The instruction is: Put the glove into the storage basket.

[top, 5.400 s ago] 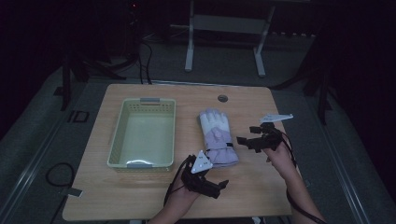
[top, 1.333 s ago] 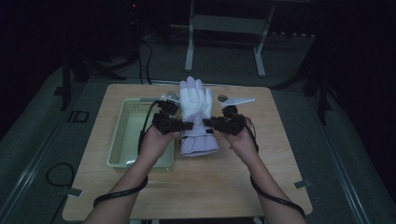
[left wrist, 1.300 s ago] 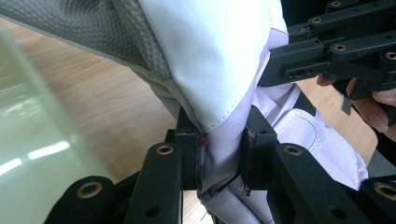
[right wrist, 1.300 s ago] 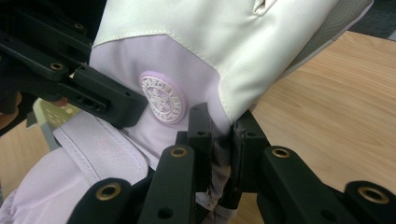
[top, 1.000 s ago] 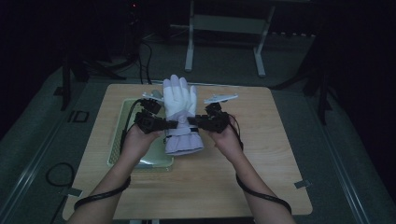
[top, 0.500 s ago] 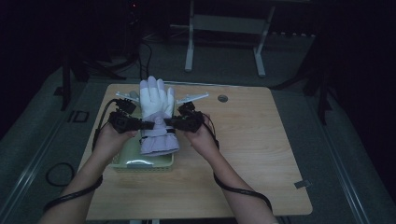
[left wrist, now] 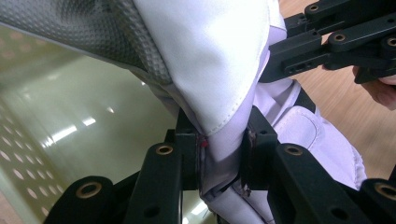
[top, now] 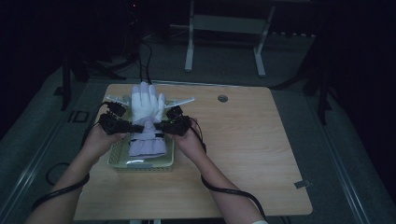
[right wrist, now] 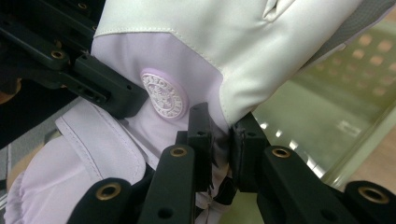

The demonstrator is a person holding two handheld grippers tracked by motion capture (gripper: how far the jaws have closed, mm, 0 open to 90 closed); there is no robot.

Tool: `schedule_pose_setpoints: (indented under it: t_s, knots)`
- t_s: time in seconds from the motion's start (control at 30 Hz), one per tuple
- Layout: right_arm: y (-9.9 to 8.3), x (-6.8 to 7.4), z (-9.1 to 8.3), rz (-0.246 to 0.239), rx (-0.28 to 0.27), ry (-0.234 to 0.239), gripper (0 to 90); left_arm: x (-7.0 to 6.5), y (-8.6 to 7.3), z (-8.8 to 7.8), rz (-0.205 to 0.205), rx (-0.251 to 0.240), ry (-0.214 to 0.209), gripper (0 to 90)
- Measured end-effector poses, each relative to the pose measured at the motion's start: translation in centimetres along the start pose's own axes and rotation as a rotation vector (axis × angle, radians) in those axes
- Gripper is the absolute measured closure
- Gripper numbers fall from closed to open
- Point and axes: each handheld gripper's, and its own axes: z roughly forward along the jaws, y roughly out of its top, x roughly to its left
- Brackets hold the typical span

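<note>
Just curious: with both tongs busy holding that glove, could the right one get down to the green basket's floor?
Probably not yet: the right tongs are clamped on the glove, which hangs between them and the basket.

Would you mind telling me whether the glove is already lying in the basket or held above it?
Held above it: the glove hangs spread over the green basket, pinched at each side by the left gripper and right gripper.

Left gripper [top: 122, 125] and right gripper [top: 168, 125] face each other, jaws clamped, forearms extended forward.

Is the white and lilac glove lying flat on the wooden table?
No, the white and lilac glove is held over the pale green plastic basket, pinched by both grippers.
</note>
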Motion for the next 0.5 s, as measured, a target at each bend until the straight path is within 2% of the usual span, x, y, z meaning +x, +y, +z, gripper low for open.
schedule_pose_setpoints:
  t_s: [0.27, 0.4, 0.43, 0.5]
  knots:
    - [-1.5, 0.0, 2.1, -0.004, 0.064, -0.03, 80.1, 1.2, -1.6, 1.9, -0.034, 0.045, 0.003, 73.0]
    - [-1.9, 0.3, 3.2, -0.02, 0.1, -0.043, 80.0, 1.7, -2.2, 2.5, -0.051, 0.081, 0.017, 72.9]
    - [-2.0, 0.6, 3.7, -0.03, 0.125, -0.058, 79.9, 1.7, -2.3, 2.7, -0.058, 0.09, 0.022, 72.8]
    - [-2.1, 0.7, 3.9, -0.033, 0.13, -0.061, 79.9, 1.8, -2.5, 2.9, -0.064, 0.104, 0.029, 72.8]
